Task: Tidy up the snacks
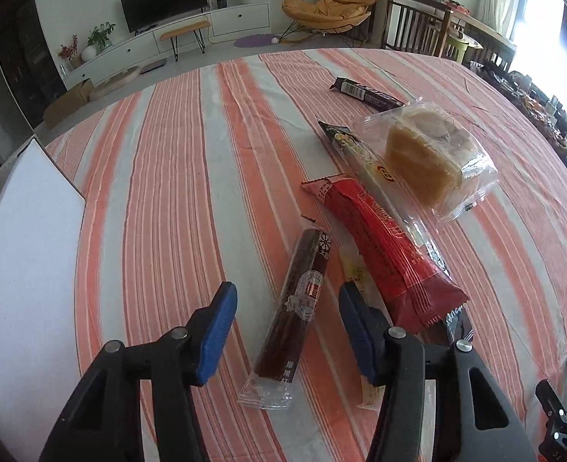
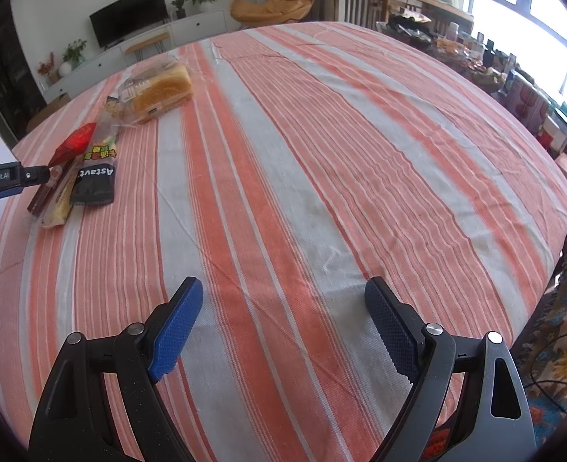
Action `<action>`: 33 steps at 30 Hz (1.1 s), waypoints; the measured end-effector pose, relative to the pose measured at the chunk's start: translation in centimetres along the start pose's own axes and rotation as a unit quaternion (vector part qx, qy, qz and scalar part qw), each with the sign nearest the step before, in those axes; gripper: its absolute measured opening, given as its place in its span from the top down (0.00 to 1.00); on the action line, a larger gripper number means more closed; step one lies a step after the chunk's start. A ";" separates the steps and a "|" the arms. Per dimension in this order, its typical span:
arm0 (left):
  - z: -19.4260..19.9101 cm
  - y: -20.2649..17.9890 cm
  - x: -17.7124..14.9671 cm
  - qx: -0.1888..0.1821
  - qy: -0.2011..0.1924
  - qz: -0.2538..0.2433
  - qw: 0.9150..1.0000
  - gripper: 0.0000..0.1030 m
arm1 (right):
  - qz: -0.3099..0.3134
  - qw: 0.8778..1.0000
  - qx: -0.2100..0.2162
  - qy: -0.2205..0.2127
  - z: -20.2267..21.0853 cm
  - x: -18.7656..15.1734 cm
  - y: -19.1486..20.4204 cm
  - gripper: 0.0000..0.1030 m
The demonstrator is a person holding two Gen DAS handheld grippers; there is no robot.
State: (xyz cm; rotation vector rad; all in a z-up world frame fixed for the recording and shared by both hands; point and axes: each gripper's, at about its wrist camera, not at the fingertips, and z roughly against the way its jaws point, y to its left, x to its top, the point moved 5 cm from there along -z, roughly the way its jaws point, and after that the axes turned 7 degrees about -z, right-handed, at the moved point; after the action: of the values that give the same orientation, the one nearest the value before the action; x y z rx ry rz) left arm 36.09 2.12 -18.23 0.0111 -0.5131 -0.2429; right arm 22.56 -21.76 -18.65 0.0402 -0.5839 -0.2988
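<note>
Snacks heaped mid-table for sorting | my left gripper released, straddling brown stick | right gripper released, idle, nothing between

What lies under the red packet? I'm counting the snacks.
The red packet rests across a long clear-wrapped stick and a yellowish stick. A dark wrapper pokes out at its near end. Anything else beneath is covered.
</note>
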 end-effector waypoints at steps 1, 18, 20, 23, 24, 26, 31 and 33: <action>-0.6 -0.1 0.1 -0.007 0.006 0.001 1.000 0.67 | 0.000 1.000 0.000 0.000 0.0 0.0 0.0 0.14; 5.2 0.8 -11.9 -0.016 -0.020 0.116 0.993 0.82 | -0.005 1.000 0.006 -0.001 -0.1 0.2 0.0 0.14; 5.3 0.6 -12.1 0.003 -0.034 0.098 0.995 0.76 | -0.006 1.000 0.006 -0.001 -0.1 0.2 0.0 0.14; 4.9 0.4 -11.8 0.010 -0.040 0.081 0.996 0.36 | -0.002 1.000 0.001 0.000 -0.2 0.2 0.0 0.14; 4.7 0.5 -11.7 0.020 -0.039 0.076 0.996 0.24 | -0.002 1.000 0.000 0.000 -0.2 0.2 0.0 0.14; 4.2 0.6 -11.8 0.036 -0.039 0.066 0.996 0.21 | -0.002 1.000 0.000 0.000 -0.2 0.1 0.0 0.14; 3.8 1.0 -11.7 0.041 -0.049 0.064 0.996 0.10 | -0.001 1.000 -0.001 0.000 -0.2 0.1 0.0 0.14; 3.7 1.2 -11.8 0.041 -0.050 0.065 0.996 0.05 | -0.001 1.000 -0.001 0.001 -0.2 0.1 0.0 0.14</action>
State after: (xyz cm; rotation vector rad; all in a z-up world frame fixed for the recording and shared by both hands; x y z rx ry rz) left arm 24.64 6.17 -20.67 0.0450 -0.6207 -0.0955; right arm 22.79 -21.77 -18.72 0.0386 -0.5823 -0.3007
